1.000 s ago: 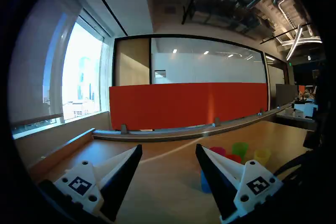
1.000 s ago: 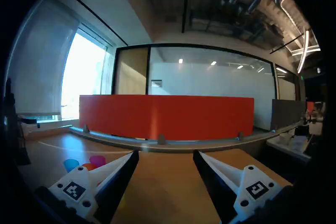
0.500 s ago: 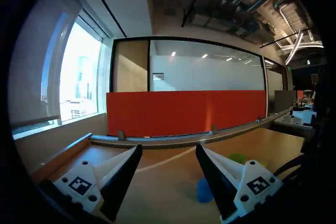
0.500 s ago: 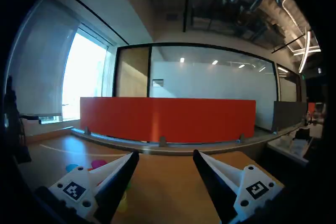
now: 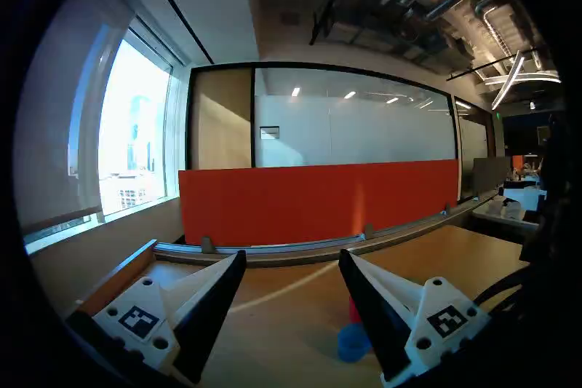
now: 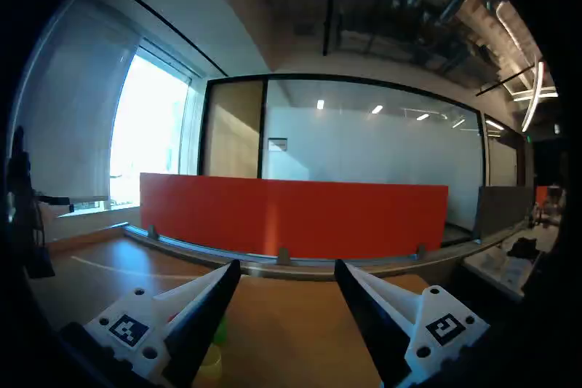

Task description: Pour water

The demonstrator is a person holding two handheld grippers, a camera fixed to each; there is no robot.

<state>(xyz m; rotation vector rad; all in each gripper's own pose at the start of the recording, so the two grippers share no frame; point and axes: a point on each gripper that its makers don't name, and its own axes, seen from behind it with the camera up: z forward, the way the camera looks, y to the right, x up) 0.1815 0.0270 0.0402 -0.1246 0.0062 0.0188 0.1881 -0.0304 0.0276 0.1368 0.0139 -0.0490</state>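
- Blue cup [image 5: 353, 342] stands upright on the desk [image 5: 291, 311], low in the left gripper view, and is partly hidden by the finger of the left gripper [image 5: 292, 253] on that view's right side; a red cup [image 5: 353, 308] shows as a sliver just behind it
- Yellow cup [image 6: 211, 367] and green cup [image 6: 220, 328] peek out at the bottom of the right gripper view, beside the finger of the right gripper [image 6: 287, 263] on that view's left side
- Both tongs are spread wide apart with nothing between the fingers, so no cup is held yet
- The step in hand looks like the reach for a cup; both grippers point level across the desk toward the red screen [image 5: 320, 199], so each likely needs tipping down until its cup sits centred between the fingers
- Close on the cup's wall below the rim, squarely from both sides, and keep it upright until it is over the cup that receives
- The cups are small, plain and brightly coloured, with open tops, and stand near one another; they seem light, so a finger brushing one could push it or tip its neighbour
- Whether any cup holds water cannot be told from here
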